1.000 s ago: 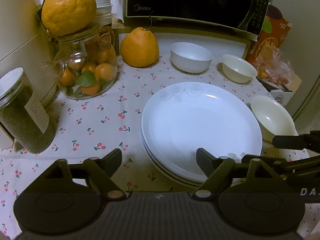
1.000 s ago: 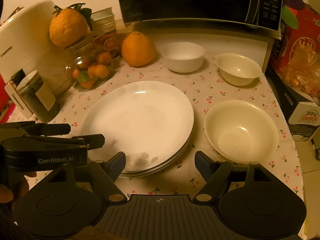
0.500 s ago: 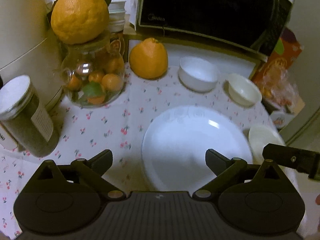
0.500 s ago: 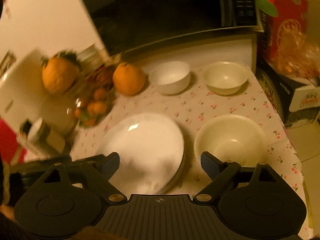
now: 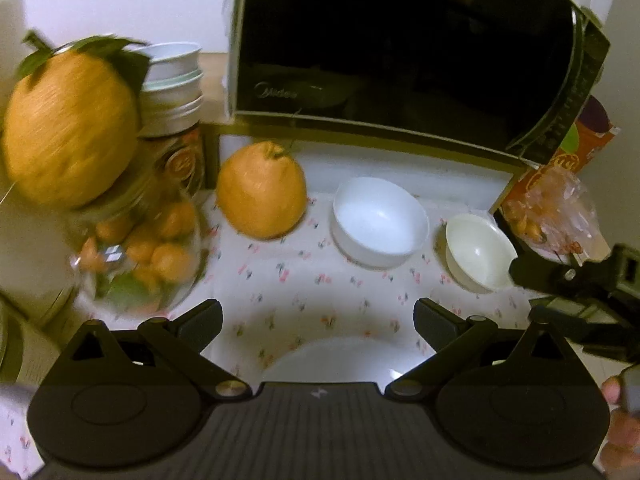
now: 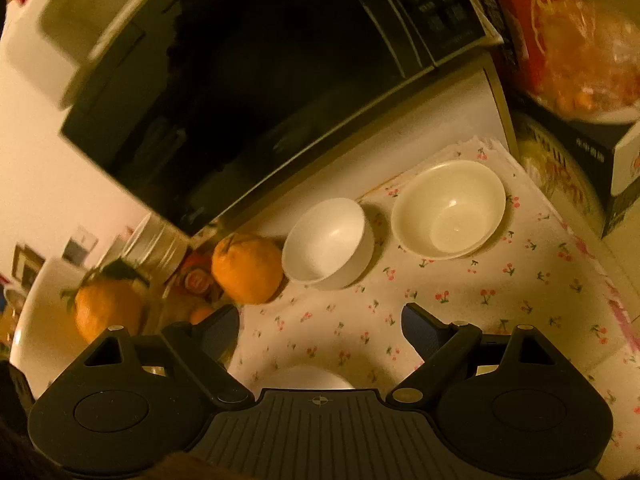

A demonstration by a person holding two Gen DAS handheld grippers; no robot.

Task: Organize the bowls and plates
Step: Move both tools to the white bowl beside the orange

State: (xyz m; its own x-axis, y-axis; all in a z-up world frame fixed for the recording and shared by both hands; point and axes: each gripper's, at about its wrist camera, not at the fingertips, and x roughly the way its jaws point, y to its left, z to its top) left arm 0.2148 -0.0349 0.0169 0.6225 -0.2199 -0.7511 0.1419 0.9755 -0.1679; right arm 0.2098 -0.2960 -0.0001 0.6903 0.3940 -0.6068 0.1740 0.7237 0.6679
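Right now the left claw (image 5: 318,320) has just been opening and gapes wide, empty, above the white plate's (image 5: 332,360) far rim. Beside it the right claw (image 6: 320,326) likewise just spread, holding nothing. Beyond, white bowl (image 6: 326,244) and cream bowl (image 6: 448,210) sit side by side before the microwave (image 5: 400,52).

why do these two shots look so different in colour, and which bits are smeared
Left wrist view: cooler, whiter light, with the big orange on the glass jar streaked by motion blur while the white bowl stays fairly sharp. Right wrist view: a heavy amber cast, the frame tilted, the microwave bent by the fisheye and smeared at its left edge; the cream bowl is crisp.
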